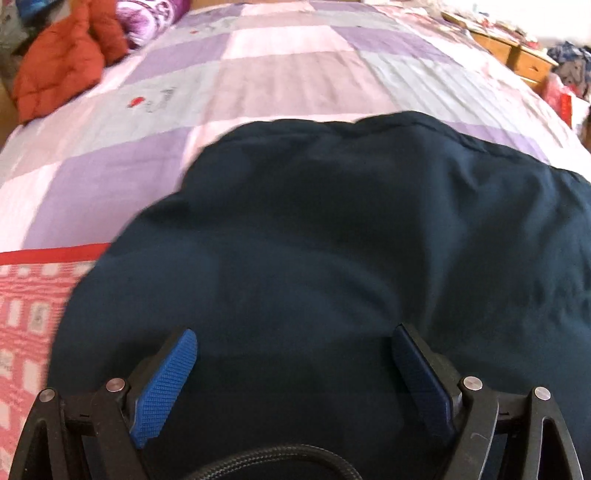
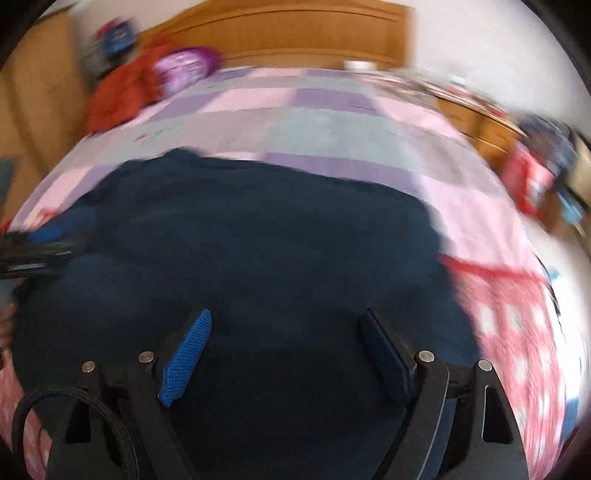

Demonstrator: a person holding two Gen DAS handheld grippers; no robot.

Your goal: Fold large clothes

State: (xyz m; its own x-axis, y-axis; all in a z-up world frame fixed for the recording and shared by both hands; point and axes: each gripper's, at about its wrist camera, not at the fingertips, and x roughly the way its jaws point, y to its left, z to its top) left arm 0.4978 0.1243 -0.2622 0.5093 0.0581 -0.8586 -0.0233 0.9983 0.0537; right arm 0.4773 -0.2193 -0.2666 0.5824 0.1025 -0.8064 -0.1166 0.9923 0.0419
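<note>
Navy fabric: a large dark garment (image 1: 332,240) lies spread over the near part of the bed, filling the lower half of both views; its far edge is rumpled.
Bedspread: a checked cover (image 1: 288,74) of purple, pink and grey squares runs to the far end; a red-and-white patterned blanket (image 1: 26,314) lies at the near left, its edge touching the garment.
Left gripper: (image 1: 293,341) released, its 2 blue-padded fingers (image 1: 166,384) spread wide above the garment, nothing between them.
Right gripper: (image 2: 286,323) likewise released, fingers (image 2: 186,358) apart over the garment, gripping nothing; this view is blurred.
Far left: an orange-red padded jacket (image 1: 62,59) heaped at the bed's edge, just beside a purple flowered pillow (image 1: 155,18).
Far end: a wooden headboard (image 2: 295,29).
Far right: a wooden drawer unit (image 1: 517,55), cluttered on top.
</note>
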